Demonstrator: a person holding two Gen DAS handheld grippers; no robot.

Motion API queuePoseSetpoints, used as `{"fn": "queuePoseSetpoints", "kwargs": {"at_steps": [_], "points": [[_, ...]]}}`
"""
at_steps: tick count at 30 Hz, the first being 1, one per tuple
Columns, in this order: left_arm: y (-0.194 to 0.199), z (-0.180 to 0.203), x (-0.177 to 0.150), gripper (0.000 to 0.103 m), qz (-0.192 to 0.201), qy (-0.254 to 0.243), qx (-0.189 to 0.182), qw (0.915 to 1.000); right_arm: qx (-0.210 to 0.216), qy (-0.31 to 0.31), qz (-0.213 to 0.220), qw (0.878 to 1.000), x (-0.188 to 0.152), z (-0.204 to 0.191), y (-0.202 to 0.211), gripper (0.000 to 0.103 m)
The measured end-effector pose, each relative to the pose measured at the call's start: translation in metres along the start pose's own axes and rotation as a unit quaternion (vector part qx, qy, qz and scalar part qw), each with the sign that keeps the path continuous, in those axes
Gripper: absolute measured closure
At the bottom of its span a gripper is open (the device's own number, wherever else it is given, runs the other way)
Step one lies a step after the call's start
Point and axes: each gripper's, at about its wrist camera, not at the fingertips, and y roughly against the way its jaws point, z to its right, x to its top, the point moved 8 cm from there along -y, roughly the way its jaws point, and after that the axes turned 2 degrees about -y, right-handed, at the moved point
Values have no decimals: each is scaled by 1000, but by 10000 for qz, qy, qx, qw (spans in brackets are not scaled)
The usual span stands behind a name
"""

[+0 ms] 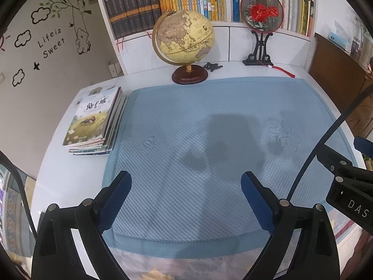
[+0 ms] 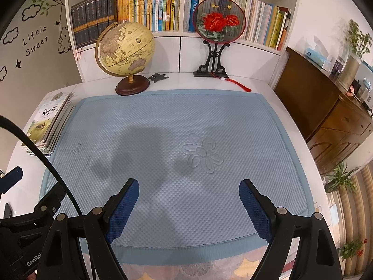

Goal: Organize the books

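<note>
A stack of books lies flat at the left edge of the white surface, just beside the left border of a blue quilted mat. The top cover shows a yellow-green field picture with Chinese characters above it, and the stack's spines face the mat. The lower books stick out a little at the near end.

The left claw hovers over the near part of the mat with its blue-padded jaws standing wide apart and nothing between them. The right claw hangs beside it over the same mat, likewise spread wide and empty. Both sit well apart from the stack, and their shadows fall on the mat ahead.

At the back of the surface stands a globe on a round wooden base, with a small dark object just beside that base. To its right is a round fan with red flowers on a black stand, a red tassel trailing from it. Behind them, a white bookshelf holds rows of upright books.
</note>
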Motion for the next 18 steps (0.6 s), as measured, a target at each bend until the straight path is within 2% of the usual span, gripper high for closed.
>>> {"fn": "queuePoseSetpoints", "kwargs": {"at_steps": [14, 18], "points": [[3, -9, 3, 8, 137, 267, 201, 9993, -26, 175, -105, 9998, -9, -9, -7, 17], [7, -11, 6, 8, 292, 365, 50, 9989, -33, 144, -129, 9998, -11, -7, -9, 17]]}}
